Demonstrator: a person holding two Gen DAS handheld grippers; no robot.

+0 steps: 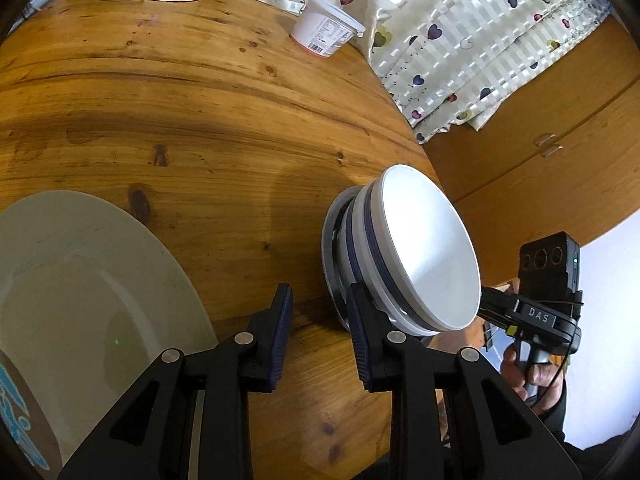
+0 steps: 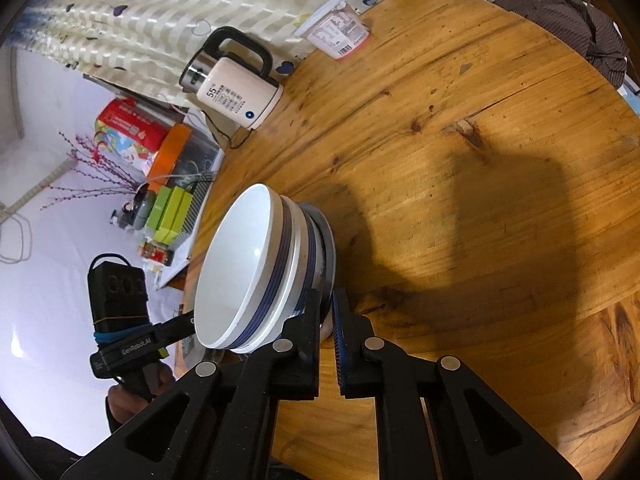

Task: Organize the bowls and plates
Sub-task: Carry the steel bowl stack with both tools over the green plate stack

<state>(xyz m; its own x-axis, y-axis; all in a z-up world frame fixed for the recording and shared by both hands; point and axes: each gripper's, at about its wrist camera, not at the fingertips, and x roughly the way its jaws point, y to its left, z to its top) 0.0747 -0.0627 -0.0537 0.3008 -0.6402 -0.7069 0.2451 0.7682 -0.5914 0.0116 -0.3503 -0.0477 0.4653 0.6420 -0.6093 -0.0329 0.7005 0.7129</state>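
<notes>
Right gripper (image 2: pixel 327 322) pinches the metal plate (image 2: pixel 329 240) rim, seemingly, beneath stacked, fragile, slippery ceramic bowls (image 2: pixel 244 268); left gripper (image 1: pixel 318 332) part-open, empty.

Opposed close wrist views, shared bowl stack (image 1: pixel 404 252)

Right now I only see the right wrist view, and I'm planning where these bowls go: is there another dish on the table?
Observer: Yes. A large pale plate lies on the table, left of the bowl stack and outside your frame.
Operator: Is the left gripper holding anything?
Observer: No. The left gripper has its fingers apart, with nothing clamped between them.
Operator: Anything on that plate?
Observer: What shows of it is bare; its near part is cut off.
</notes>
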